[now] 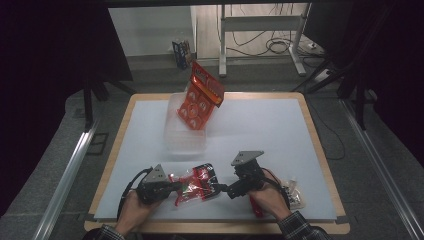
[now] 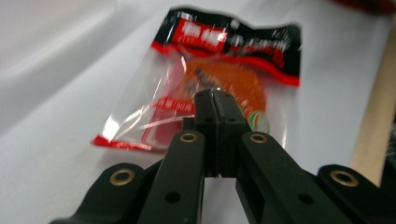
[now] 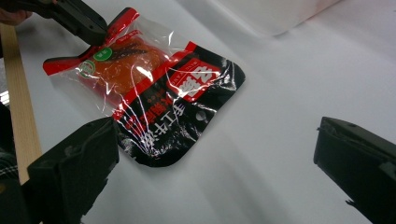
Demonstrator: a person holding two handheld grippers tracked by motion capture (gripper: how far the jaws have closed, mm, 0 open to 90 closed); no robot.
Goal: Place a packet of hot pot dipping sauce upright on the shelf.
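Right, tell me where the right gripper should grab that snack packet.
Take the snack packet by its flat black header edge, coming in level from the right gripper's own side. That end is thin and free, while the left gripper seems clamped on the opposite end.

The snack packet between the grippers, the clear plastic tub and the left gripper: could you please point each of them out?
snack packet (image 3: 154,88): right gripper view, on its printed front.
clear plastic tub (image 1: 184,140): high view, on its near wall.
left gripper (image 2: 215,95): left gripper view, at its shut fingertips on the packet.

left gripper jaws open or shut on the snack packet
Shut on it: in the left gripper view the left gripper has both jaws pressed together over the snack packet edge.
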